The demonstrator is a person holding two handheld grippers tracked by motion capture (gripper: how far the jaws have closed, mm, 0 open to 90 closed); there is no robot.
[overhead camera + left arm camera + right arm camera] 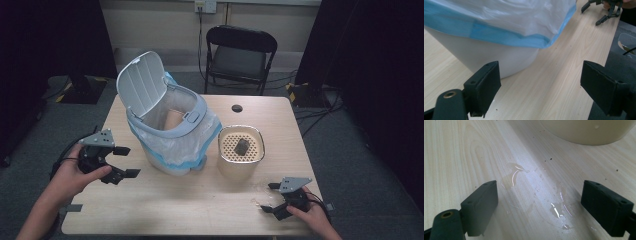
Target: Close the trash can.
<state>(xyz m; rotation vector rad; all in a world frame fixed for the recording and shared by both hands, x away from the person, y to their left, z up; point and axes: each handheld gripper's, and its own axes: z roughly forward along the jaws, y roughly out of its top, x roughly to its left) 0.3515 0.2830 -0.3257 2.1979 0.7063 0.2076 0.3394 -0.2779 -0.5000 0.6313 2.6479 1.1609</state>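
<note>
A white bin [170,125] with its lid [141,82] raised stands at the table's middle left, lined with a white and blue bag [172,145]. To its right stands a cream container [241,162] with a perforated top, and a small dark object [242,146] lies on that top. My left gripper [127,161] is open, left of the bin. In the left gripper view the bin's base [499,57] and the bag [511,22] lie just beyond the open left gripper [541,82]. My right gripper [268,197] is open near the front right corner. In the right gripper view the open right gripper [539,205] frames a wet patch [536,187].
A black folding chair [240,50] stands behind the table. A round hole [237,108] is in the tabletop [175,205] near the far edge. Small spills glisten on the wood [259,192] in front of the cream container [586,130]. Dark floor surrounds the table.
</note>
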